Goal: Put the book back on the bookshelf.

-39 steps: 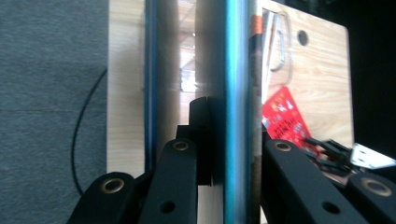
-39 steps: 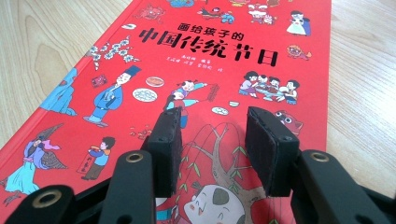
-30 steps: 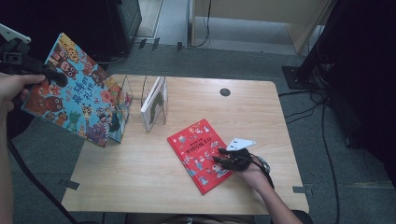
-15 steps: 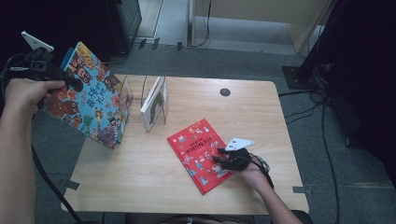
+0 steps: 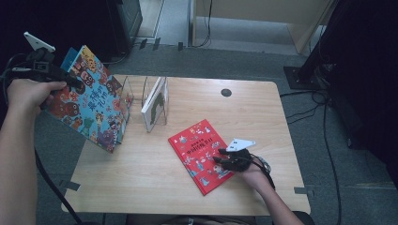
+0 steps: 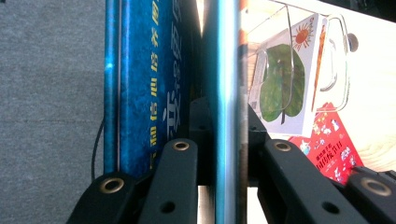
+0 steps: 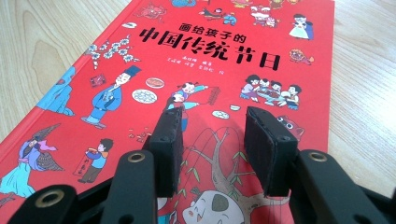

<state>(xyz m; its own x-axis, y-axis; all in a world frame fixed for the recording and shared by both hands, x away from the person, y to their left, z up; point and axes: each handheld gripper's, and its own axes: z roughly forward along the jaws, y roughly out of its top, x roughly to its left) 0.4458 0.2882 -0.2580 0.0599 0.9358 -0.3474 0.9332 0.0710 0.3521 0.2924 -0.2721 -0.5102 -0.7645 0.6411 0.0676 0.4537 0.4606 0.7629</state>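
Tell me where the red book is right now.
In the high view the red book lies flat on the table, right of the clear rack, under the right tool.

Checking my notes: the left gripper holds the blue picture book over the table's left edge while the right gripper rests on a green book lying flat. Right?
Not quite: the flat book under the right gripper is red, as the high view shows. The left gripper does hold the blue picture book.

Rack (image 5: 136, 96) on table (image 5: 141, 187), holding one book (image 5: 155, 103); another book (image 5: 199, 154) flat, right.
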